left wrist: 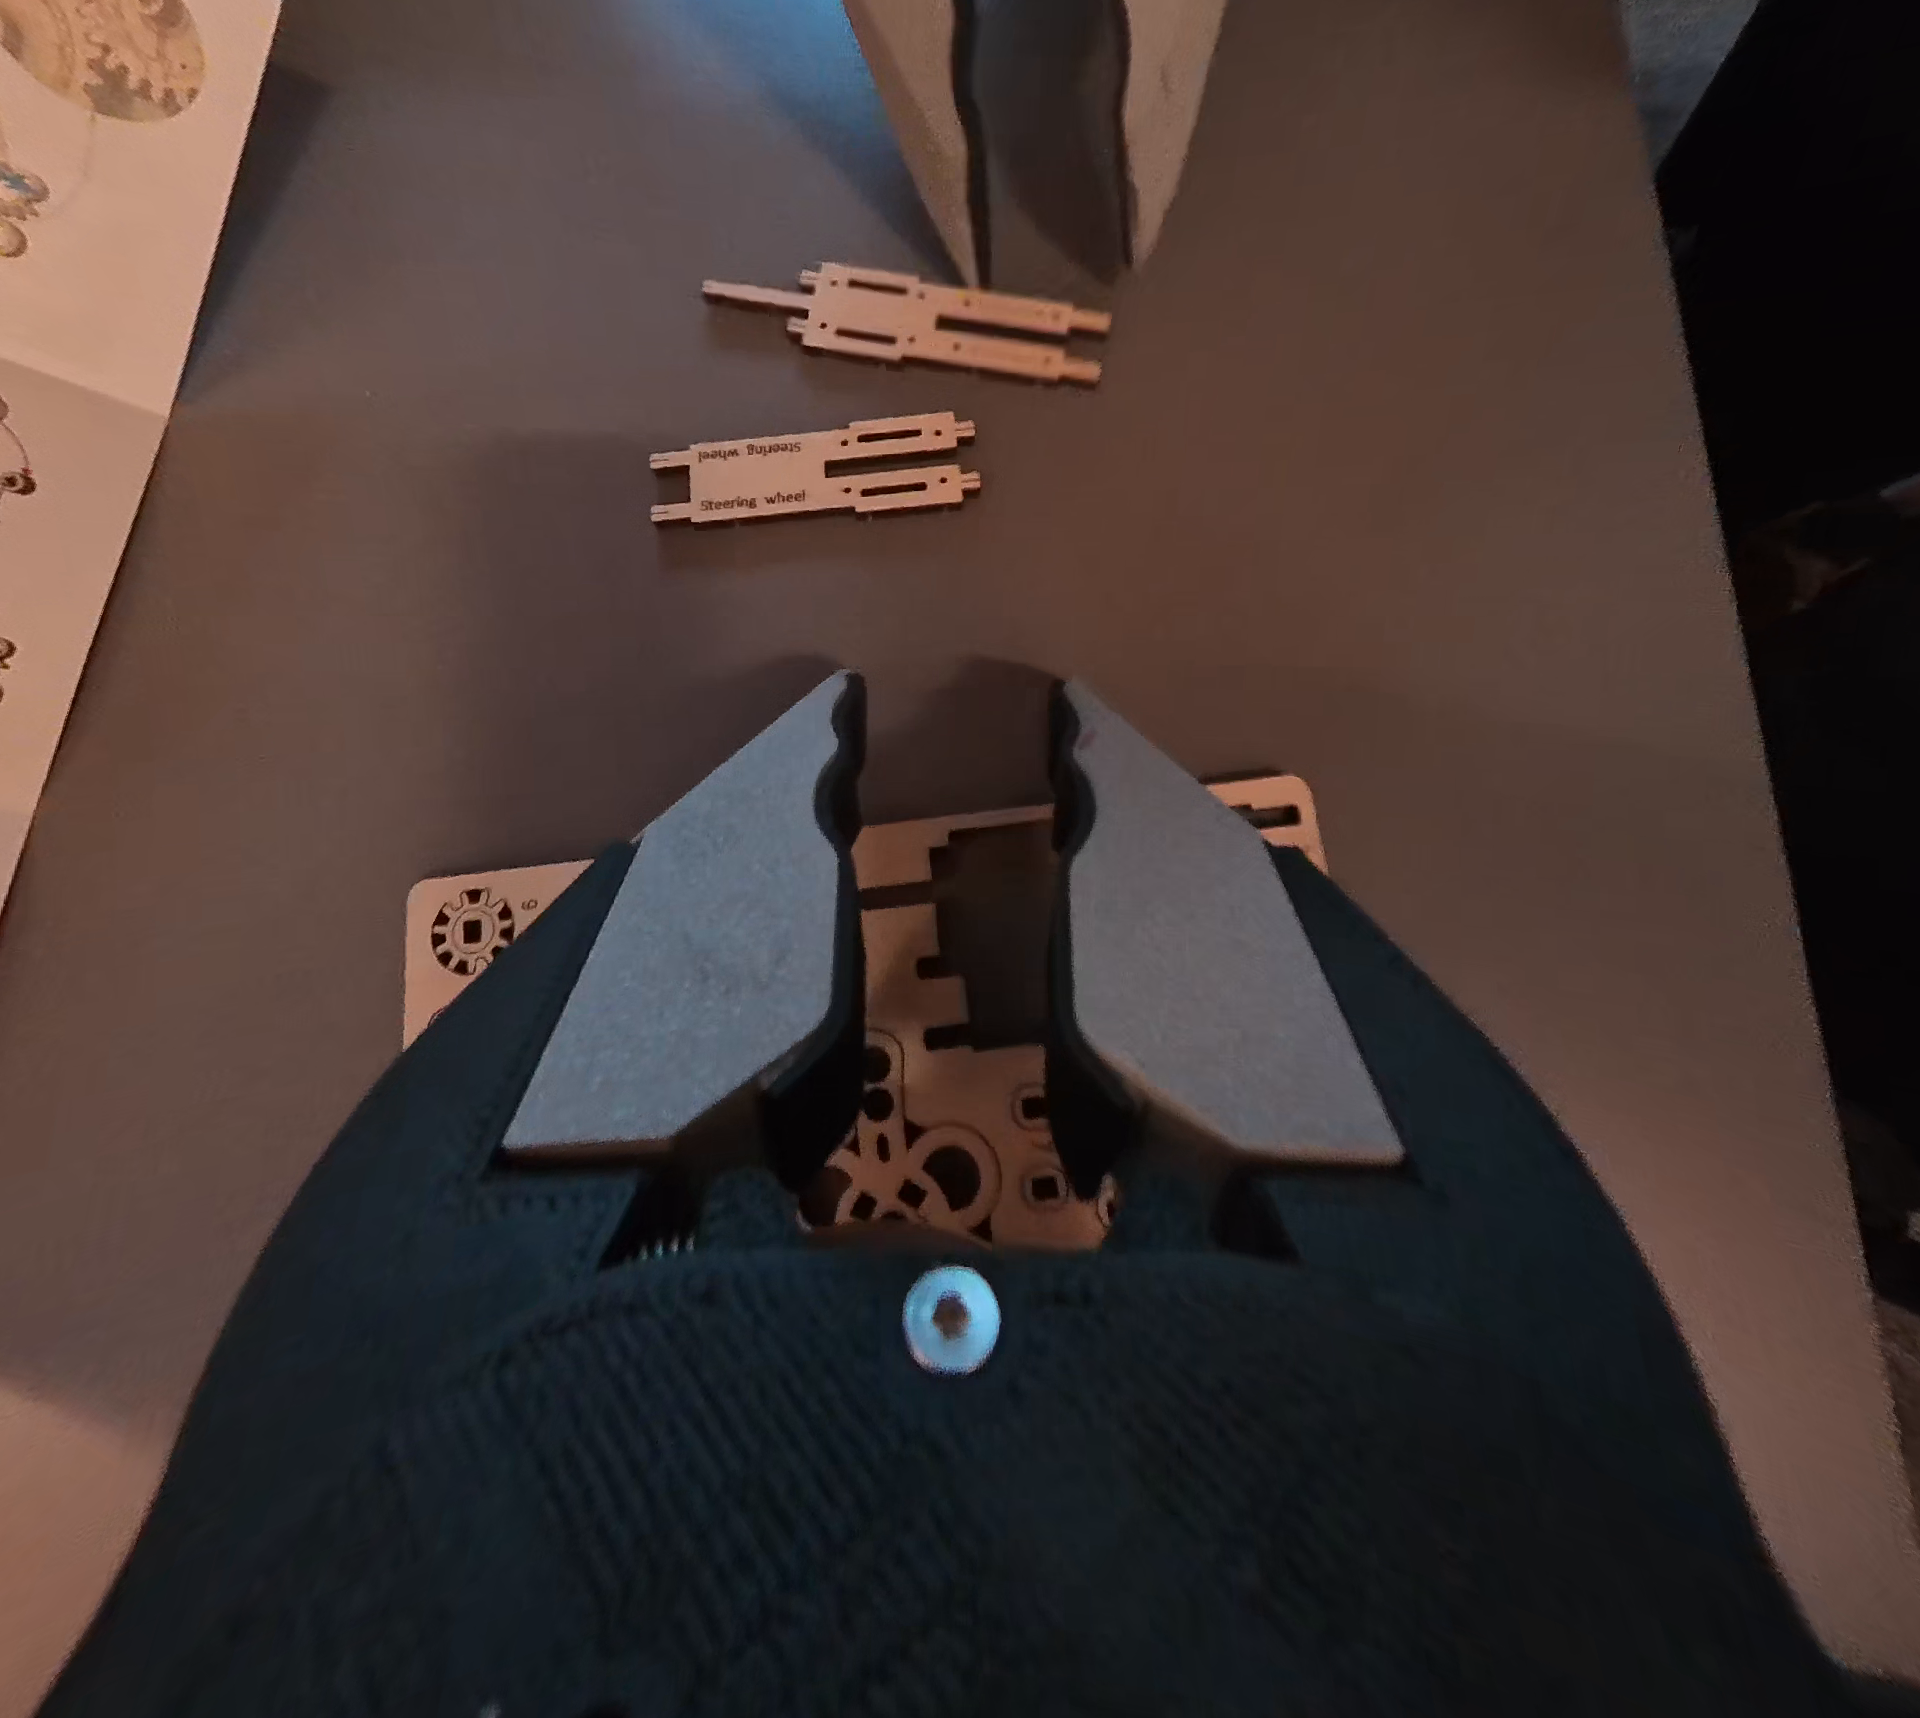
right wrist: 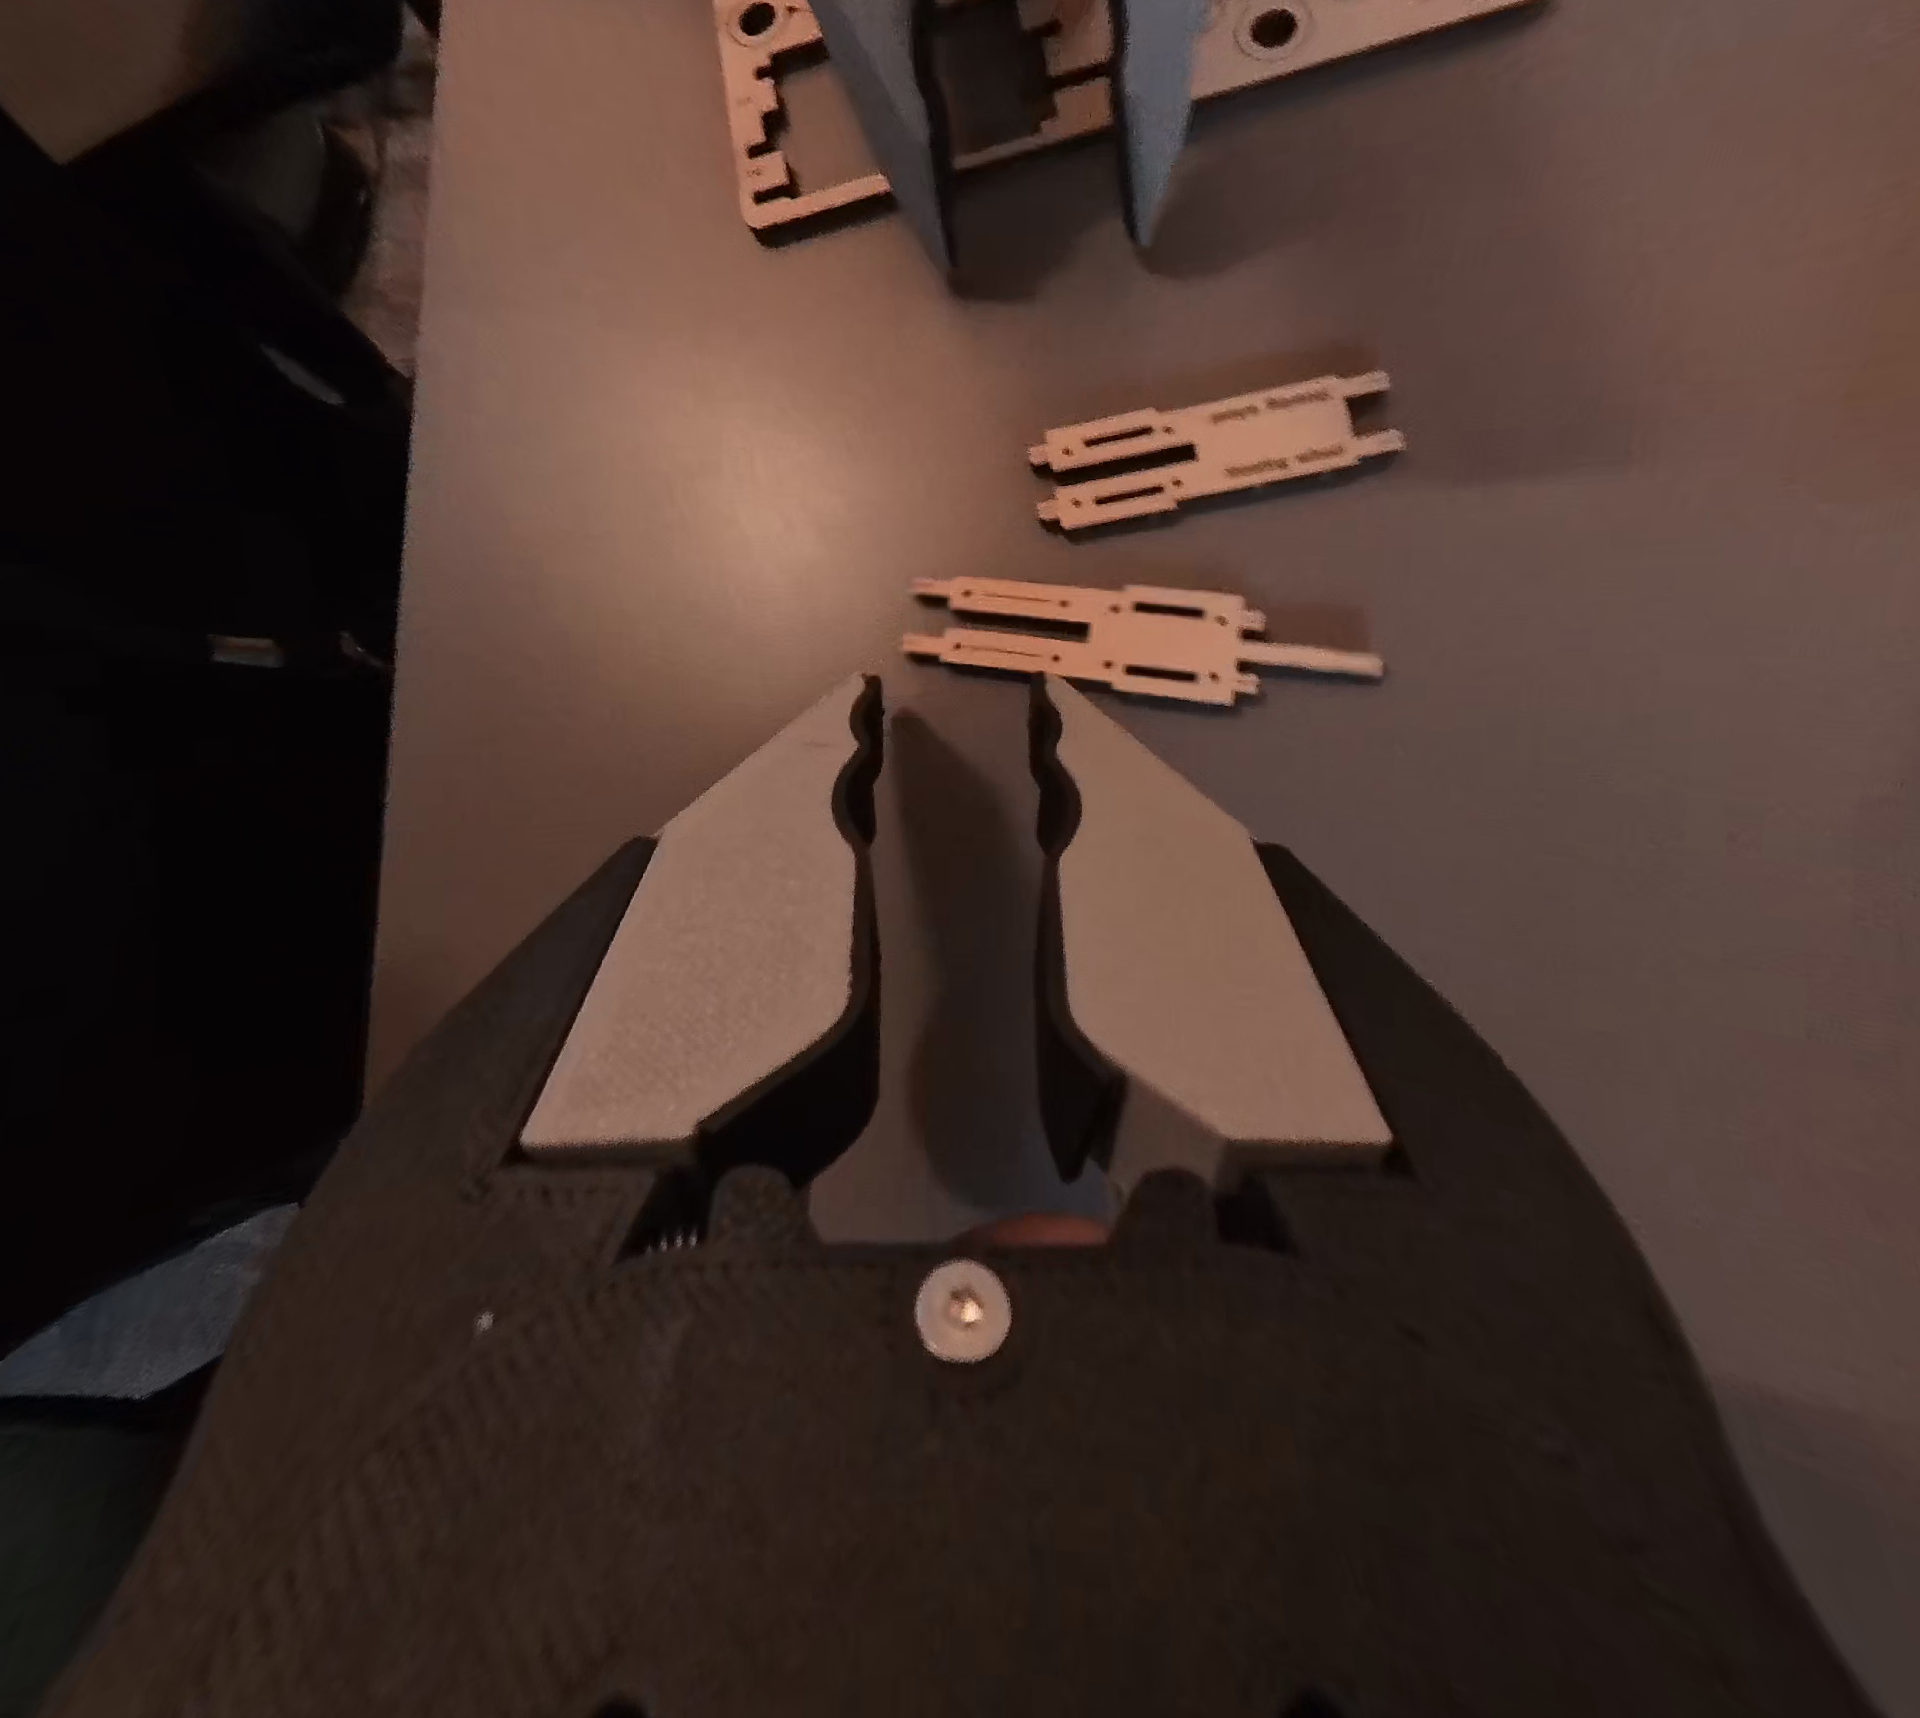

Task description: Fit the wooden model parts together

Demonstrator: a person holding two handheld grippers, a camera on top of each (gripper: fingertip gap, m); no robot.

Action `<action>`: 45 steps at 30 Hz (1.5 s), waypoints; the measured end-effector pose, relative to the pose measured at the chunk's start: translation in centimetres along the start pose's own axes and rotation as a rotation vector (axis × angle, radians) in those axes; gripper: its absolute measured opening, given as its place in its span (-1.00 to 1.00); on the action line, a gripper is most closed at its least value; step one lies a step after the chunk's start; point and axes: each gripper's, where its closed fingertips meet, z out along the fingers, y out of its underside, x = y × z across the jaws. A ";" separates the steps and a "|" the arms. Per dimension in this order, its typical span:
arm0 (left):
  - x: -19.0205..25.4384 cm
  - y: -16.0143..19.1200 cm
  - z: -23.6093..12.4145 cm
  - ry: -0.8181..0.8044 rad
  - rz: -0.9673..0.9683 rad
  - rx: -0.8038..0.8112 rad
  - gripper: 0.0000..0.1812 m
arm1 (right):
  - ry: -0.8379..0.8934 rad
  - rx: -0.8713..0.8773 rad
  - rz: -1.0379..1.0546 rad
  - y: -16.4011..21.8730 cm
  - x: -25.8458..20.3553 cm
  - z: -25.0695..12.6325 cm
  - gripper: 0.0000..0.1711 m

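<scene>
The left gripper [left wrist: 956, 702] hangs over the grey table [left wrist: 1351, 588] with its two fingers spread and nothing between them. Directly beneath it lies the punched wooden sheet [left wrist: 468, 930], a flat panel full of cut-outs, with a gear outline near one corner; the gripper's body covers much of it. Taking that sheet as the landmark, the lettered wooden part [left wrist: 810, 473] lies flat just beyond it, a short forked strip with slots. Farther from the sheet again, and roughly parallel, lies the pronged wooden part [left wrist: 904, 326], a longer slotted piece with a thin pin sticking out of one end. The two parts are near each other but apart, and nothing sits on either.

The right gripper [right wrist: 954, 697] faces the left one from the far side of the sheet, its fingers likewise parted and empty. Its tips are just beside the pronged wooden part, at the forked end; whether they touch it cannot be told. In the right wrist view the sheet [right wrist: 1455, 6] shows beyond both parts, partly hidden by the left gripper's fingers.

An open printed booklet [left wrist: 114, 234] lies on the table off to one side of the sheet, well clear of the parts.
</scene>
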 end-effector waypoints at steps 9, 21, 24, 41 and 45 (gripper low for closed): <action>-1.1 -1.0 -0.1 -0.062 -0.012 0.061 -0.65 | -0.042 0.142 -0.029 -2.8 -1.6 -0.1 -0.70; -1.7 -1.2 0.0 -0.127 -0.030 0.041 -0.64 | 0.159 0.188 -0.039 -1.1 3.6 -2.3 -0.66; -2.2 -1.5 -0.3 -0.154 -0.054 0.054 -0.64 | 0.130 0.211 -0.010 -1.0 3.8 -2.2 -0.61; -3.1 -1.7 -0.3 -0.197 -0.142 0.059 -0.65 | 0.133 0.181 0.063 -0.3 4.9 -1.7 -0.49; -3.1 -1.7 -0.1 -0.183 -0.155 0.065 -0.65 | 0.118 0.142 0.037 0.2 4.2 -1.3 -0.54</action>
